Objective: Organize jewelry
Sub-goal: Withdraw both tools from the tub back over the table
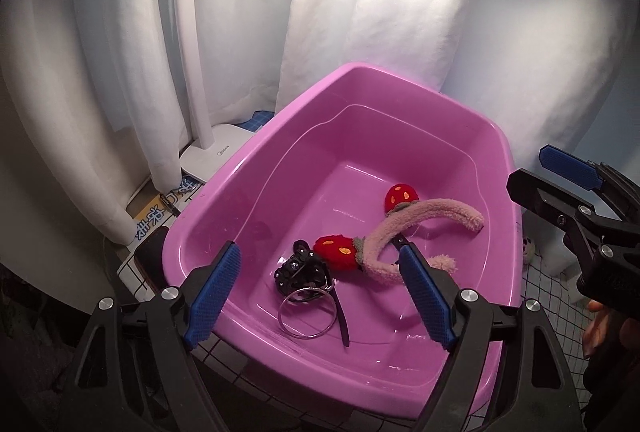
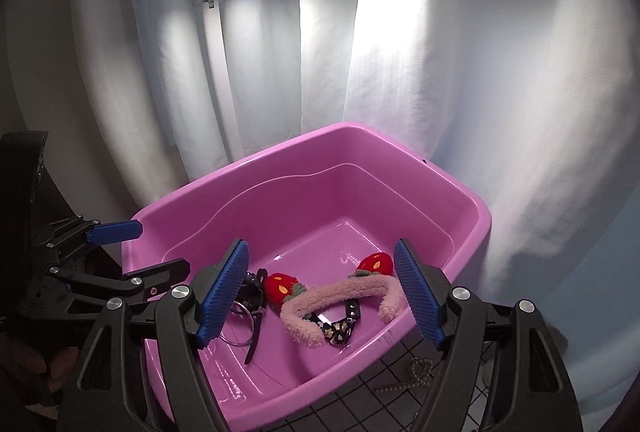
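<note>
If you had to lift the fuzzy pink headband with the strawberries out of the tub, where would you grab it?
I'd probably pinch the fluffy pink headband at the top of its arch, between the two strawberries, coming straight down from above. It lies flat in the pink tub, so the band is a narrow strip the open right hand-held gripper could close across. The strawberries look bulkier and squashier.

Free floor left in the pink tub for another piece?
Yes: the tub floor toward the back wall, behind the strawberry headband, is bare. Crowded: near-left corner, with the metal rings and black strap. Both grippers hover open.
</note>
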Demonstrator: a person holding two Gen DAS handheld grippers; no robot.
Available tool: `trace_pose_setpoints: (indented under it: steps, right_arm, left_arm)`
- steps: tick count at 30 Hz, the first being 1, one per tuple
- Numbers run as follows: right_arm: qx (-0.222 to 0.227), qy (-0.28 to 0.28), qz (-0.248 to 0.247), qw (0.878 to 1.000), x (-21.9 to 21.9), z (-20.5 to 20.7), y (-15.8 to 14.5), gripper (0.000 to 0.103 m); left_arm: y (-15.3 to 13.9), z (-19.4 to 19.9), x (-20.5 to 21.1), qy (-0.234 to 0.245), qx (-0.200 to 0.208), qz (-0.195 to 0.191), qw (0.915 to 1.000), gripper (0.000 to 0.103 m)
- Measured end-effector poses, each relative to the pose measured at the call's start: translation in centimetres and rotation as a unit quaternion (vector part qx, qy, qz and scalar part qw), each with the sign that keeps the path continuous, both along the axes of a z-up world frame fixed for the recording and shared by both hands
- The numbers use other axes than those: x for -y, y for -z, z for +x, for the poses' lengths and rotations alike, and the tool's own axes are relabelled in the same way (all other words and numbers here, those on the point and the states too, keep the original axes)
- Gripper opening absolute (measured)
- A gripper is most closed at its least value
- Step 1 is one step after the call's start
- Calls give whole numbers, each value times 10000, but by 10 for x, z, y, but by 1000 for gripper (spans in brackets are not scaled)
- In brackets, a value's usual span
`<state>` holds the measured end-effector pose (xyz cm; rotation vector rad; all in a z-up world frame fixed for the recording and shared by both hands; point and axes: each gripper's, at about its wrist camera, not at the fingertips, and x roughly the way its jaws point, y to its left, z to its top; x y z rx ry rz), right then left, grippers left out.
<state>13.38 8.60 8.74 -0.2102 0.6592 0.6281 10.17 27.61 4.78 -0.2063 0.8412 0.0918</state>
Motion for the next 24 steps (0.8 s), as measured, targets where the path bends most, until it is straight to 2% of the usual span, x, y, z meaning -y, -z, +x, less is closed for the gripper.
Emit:
trace_pose_setpoints:
  steps: [4,8,15,19,24]
  right_arm:
    - [285,359,266,9986,38,-25,-2,72]
    - [390,739,444,9955,83,-52,1,74]
    - [847,1642,-288,9824,151,-95,15,75]
    - [518,1841,-283,9811,189,-106,32,75]
    - [-413,1786,432,9821,236,-109,64,75]
  left_arm:
    - [-7,-9,16,207,188,-54,9996,80]
    - [-14,-18,40,470,411,-5,9980,80]
    - [-17,-30,99,992,544,-97,9935,80]
    - [-15,-38,137,1310,529,-236,9897,80]
    - [-4,-50,186,1614,486,-218,9854,81]
